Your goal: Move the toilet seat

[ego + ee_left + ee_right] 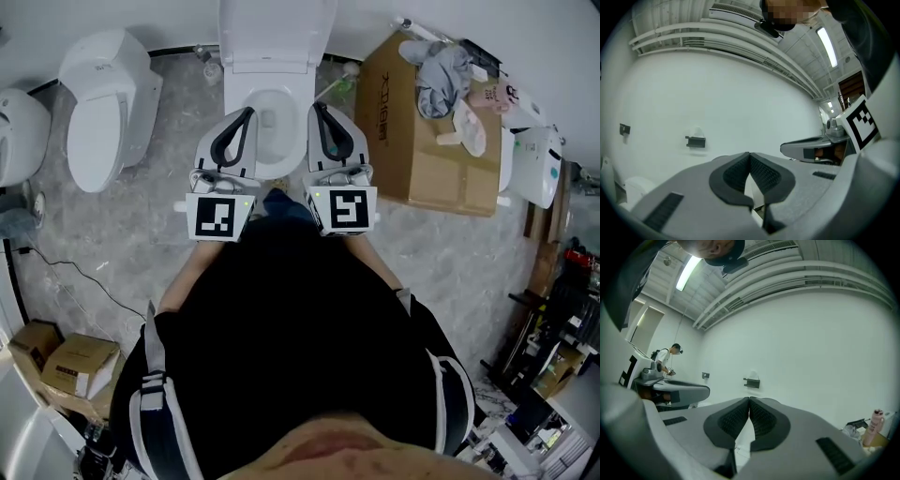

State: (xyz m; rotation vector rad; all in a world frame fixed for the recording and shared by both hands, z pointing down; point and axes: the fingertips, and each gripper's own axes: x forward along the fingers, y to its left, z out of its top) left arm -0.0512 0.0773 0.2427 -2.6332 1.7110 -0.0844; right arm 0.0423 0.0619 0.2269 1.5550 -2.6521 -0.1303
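As seen along its own jaws, left gripper (749, 153): fingers (731, 176) fully closed, dark ribbed pads meeting tip to tip; nothing between them.
Right gripper (749, 399): fingers (765, 420) likewise closed pad on pad; nothing held.
Attitude of both: pointing level at the far white wall (717, 103), side by side, marker cubes toward the person.
Position, head view: left gripper over the left edge of the toilet, right gripper over its right edge; contact with it cannot be confirmed.
Toilet seat (278, 169): white ring lying flat round the bowl opening (272, 117), between the two grippers, straight ahead of the person.
Lid (277, 33): raised, at the far end of the bowl against the wall.
Bracket (695, 141): small, dark, fixed to the far wall ahead of the fingers.
Second toilet (105, 103): left of the first, well apart, lid down.
Cardboard box (422, 155): right of the toilet, near it, on the floor; grey cloth (442, 80) on its far end.
Floor (94, 234): grey marbled tile.
Small cartons (70, 361): near left, on the floor.
Other person (670, 356): far left in the right gripper view, standing, white top.
Pink bottle (874, 427): low right in the right gripper view.
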